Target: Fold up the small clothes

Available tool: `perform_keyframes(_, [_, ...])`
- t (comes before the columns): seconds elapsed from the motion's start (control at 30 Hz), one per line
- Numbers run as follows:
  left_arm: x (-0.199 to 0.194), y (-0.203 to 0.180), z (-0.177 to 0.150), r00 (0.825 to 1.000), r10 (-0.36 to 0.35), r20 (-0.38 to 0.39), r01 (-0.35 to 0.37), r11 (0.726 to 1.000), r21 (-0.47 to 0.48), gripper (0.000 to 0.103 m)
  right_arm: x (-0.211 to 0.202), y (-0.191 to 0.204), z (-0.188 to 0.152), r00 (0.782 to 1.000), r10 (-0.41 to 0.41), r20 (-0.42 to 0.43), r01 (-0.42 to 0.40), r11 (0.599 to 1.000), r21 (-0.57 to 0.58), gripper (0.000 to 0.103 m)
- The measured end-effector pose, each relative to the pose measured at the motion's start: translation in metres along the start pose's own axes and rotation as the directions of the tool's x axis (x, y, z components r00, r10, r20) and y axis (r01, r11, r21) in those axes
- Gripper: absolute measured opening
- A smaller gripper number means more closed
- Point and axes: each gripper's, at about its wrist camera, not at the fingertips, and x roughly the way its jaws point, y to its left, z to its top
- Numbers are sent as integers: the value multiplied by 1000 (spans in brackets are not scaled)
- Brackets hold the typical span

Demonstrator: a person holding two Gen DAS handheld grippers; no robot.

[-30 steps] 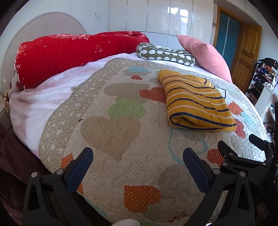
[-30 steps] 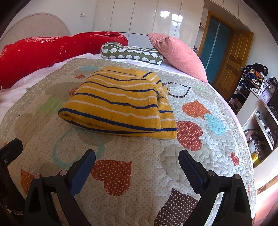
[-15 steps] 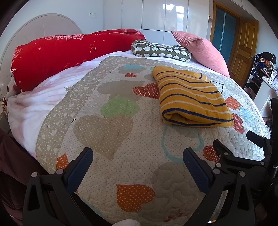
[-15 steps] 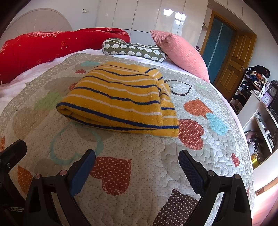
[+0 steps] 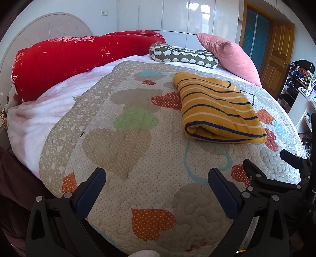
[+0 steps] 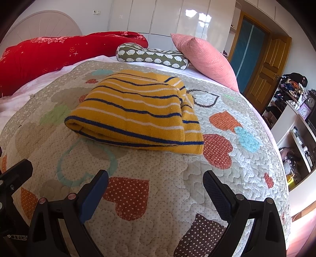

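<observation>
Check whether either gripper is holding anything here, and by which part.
Nothing is held: left gripper and right gripper are open, short of the folded striped garment.

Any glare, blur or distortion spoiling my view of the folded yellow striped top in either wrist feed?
Left wrist view: the folded yellow striped knit top is sharp and evenly daylit; fisheye bulges the heart-patterned quilt. Right wrist view: the top is also sharp; glare only on the glossy white wardrobe doors, dark vignette at the corners.

It is a home bedroom: a bed under a heart-patterned quilted bedspread (image 5: 122, 142), a pink corduroy cushion (image 6: 205, 59), glossy white wardrobe doors (image 6: 167, 17) and a wooden panelled door (image 5: 276, 59).
</observation>
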Motion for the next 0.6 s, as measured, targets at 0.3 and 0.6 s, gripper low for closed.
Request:
perform_keyframes(0.3, [3, 0, -2, 1000, -4, -14, 4, 1000, -5, 103, 1, 3, -1, 1000, 9, -4, -9, 1000, -2, 98])
perform_keyframes(0.6, [7, 2, -3, 1000, -8, -30, 7, 1000, -16, 103, 1, 3, -1, 1000, 11, -5, -11, 1000, -2, 98])
